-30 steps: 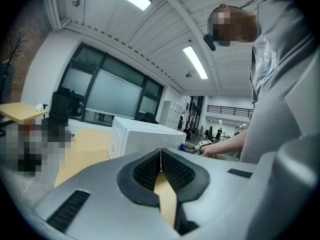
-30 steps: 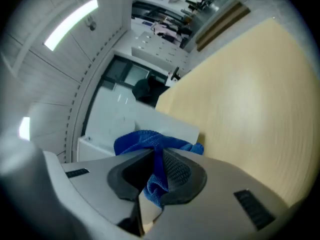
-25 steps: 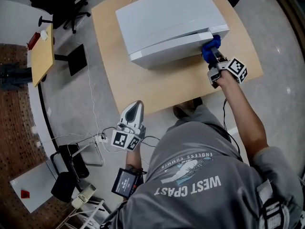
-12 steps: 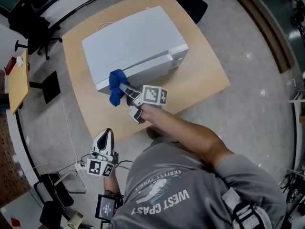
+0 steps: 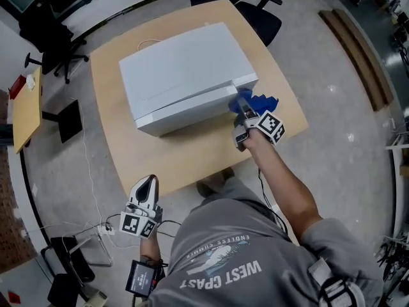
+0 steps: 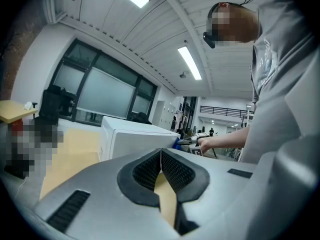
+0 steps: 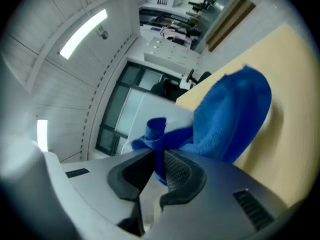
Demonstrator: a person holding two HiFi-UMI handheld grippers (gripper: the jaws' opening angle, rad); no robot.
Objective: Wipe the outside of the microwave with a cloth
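Observation:
The white microwave [image 5: 182, 75] stands on the wooden table [image 5: 185, 152]. My right gripper [image 5: 241, 107] is shut on a blue cloth [image 5: 254, 101] at the microwave's front right corner. In the right gripper view the cloth [image 7: 227, 116] billows past the jaws, pinched between the pads, with the microwave's white corner [image 7: 170, 114] behind it. My left gripper [image 5: 144, 194] hangs off the table's near edge, shut and empty. In the left gripper view the microwave [image 6: 132, 139] and the right hand with the cloth [image 6: 177, 143] show beyond the closed pads [image 6: 161, 171].
An office chair [image 5: 252, 5] stands behind the table. A small side table [image 5: 25, 107] and another chair [image 5: 48, 24] are at the left. Cables and a device [image 5: 142, 277] lie on the floor near my left side.
My right gripper swept the cloth along the microwave's front: from the right corner to the left end, then back to the right corner. The head view shifted. The left gripper stayed put.

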